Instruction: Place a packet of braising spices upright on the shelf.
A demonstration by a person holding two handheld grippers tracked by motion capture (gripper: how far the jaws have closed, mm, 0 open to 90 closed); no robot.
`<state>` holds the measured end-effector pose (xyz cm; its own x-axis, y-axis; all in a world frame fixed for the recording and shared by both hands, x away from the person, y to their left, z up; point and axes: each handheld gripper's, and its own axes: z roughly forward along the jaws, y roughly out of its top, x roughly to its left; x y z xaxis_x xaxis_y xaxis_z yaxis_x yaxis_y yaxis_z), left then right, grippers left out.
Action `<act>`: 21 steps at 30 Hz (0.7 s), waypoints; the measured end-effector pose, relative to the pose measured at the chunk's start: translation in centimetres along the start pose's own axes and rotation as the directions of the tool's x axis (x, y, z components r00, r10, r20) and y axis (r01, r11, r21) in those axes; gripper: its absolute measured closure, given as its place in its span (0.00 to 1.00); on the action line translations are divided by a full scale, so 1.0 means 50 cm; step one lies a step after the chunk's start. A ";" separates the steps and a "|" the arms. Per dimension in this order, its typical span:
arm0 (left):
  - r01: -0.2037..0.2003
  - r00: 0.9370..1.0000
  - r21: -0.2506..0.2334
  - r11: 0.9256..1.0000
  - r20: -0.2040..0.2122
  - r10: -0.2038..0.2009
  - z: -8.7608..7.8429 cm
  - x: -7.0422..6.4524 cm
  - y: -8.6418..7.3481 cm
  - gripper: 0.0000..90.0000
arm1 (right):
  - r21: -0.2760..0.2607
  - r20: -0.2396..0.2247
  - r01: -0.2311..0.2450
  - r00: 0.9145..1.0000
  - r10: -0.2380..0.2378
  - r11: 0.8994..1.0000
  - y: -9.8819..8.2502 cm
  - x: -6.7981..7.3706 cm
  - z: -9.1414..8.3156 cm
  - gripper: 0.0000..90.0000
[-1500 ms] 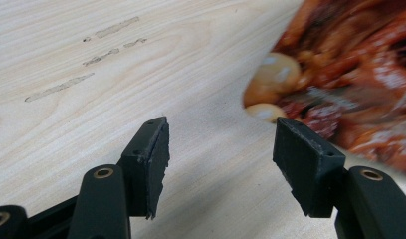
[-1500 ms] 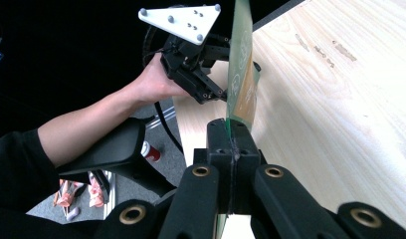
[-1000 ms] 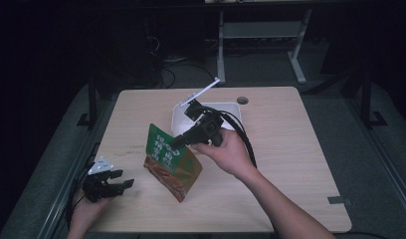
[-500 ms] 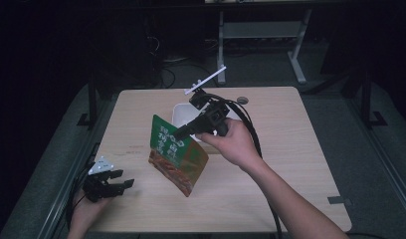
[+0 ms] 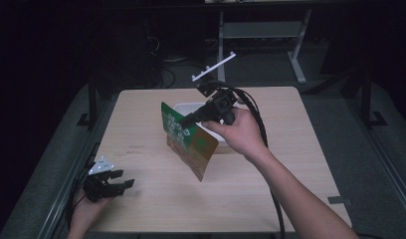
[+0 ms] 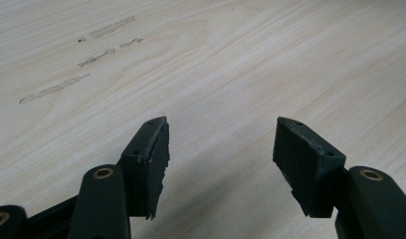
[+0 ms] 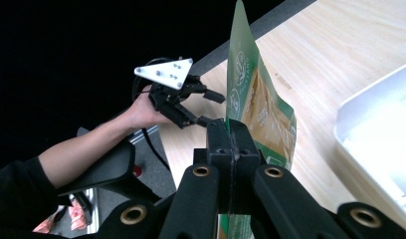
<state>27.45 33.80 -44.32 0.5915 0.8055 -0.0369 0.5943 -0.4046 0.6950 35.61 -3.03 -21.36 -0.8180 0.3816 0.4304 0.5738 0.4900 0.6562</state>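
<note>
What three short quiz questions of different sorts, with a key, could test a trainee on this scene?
1. True or false: the right tool is shut on the green and orange printed snack bag.
2. Which fits the left tool? A: open over bare wood. B: shut on a bag. C: inside a tray.
3. Fill in: the bag hangs beside the white rectangular plastic ____ on the light wooden table.

Key: 1 true; 2 A; 3 tray.

The high view is dim with black surroundings, while both gripper views are brighter and fairly sharp.
</note>
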 end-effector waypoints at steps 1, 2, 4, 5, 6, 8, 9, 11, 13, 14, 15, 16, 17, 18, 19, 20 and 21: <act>0.000 1.000 0.000 1.000 0.001 0.000 0.000 0.000 0.000 0.43 | -0.001 0.005 0.003 1.000 -0.003 1.000 0.002 0.000 -0.005 1.00; 0.000 1.000 0.001 1.000 0.000 0.000 0.000 0.000 0.000 0.43 | -0.010 0.008 0.003 1.000 -0.003 1.000 0.004 -0.001 -0.009 1.00; -0.002 1.000 0.001 1.000 0.001 0.002 0.001 -0.001 0.000 0.43 | -0.018 0.015 -0.002 1.000 0.002 1.000 0.010 -0.002 -0.019 1.00; -0.004 1.000 0.002 1.000 0.001 0.004 0.001 -0.001 0.001 0.43 | -0.022 0.022 -0.003 1.000 0.003 1.000 0.012 -0.002 -0.023 1.00; -0.003 1.000 0.002 1.000 0.001 0.003 0.001 -0.002 0.001 0.43 | -0.023 0.029 0.000 1.000 0.001 1.000 0.016 -0.003 -0.027 1.00; -0.004 1.000 0.002 1.000 0.001 0.004 0.001 -0.002 0.001 0.43 | -0.029 0.035 -0.003 0.999 0.004 1.000 0.021 -0.006 -0.035 1.00; -0.003 1.000 0.002 1.000 0.002 0.003 0.001 -0.001 0.001 0.43 | -0.033 0.039 -0.006 0.999 0.007 0.999 0.024 -0.006 -0.037 1.00; -0.004 1.000 0.002 1.000 0.002 0.004 0.001 -0.001 0.000 0.43 | -0.036 0.043 -0.006 0.999 0.007 0.999 0.029 -0.008 -0.041 1.00; -0.003 1.000 0.002 1.000 0.002 0.003 0.001 -0.001 0.000 0.43 | -0.037 0.051 -0.001 0.999 0.003 0.999 0.034 -0.009 -0.043 1.00; -0.004 1.000 0.002 1.000 0.002 0.004 0.001 -0.001 0.000 0.43 | -0.036 0.053 -0.004 0.999 0.006 0.999 0.037 -0.009 -0.043 1.00; -0.004 1.000 0.002 1.000 0.002 0.004 0.001 -0.002 0.000 0.43 | -0.038 0.060 -0.003 0.998 0.005 0.999 0.039 -0.009 -0.043 1.00; -0.004 1.000 0.002 1.000 0.002 0.004 0.001 -0.002 0.000 0.43 | -0.035 0.065 -0.004 0.998 0.006 0.999 0.042 -0.010 -0.044 1.00; -0.004 1.000 0.002 1.000 0.002 0.004 0.001 -0.002 0.001 0.43 | -0.035 0.071 -0.002 0.997 0.005 0.999 0.045 -0.011 -0.045 1.00; -0.004 1.000 0.003 1.000 0.002 0.004 0.001 -0.002 0.001 0.43 | -0.037 0.075 -0.004 0.997 0.007 0.999 0.048 -0.012 -0.046 1.00; -0.004 1.000 0.003 1.000 0.002 0.004 0.001 -0.002 0.001 0.43 | -0.042 0.081 -0.008 0.997 0.011 0.999 0.050 -0.014 -0.048 1.00; -0.005 1.000 0.003 1.000 0.002 0.005 0.001 -0.002 0.001 0.43 | -0.042 0.087 -0.008 0.996 0.012 0.999 0.052 -0.016 -0.050 1.00; -0.007 1.000 0.004 1.000 0.003 0.007 0.001 -0.001 0.000 0.43 | -0.043 0.093 -0.010 0.996 0.014 0.999 0.054 -0.018 -0.052 1.00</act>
<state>27.45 33.71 -44.33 0.5970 0.8015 -0.0345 0.5928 -0.4118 0.6921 37.79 -4.08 -18.36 -0.8030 0.4592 0.3800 0.5794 0.4521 0.6782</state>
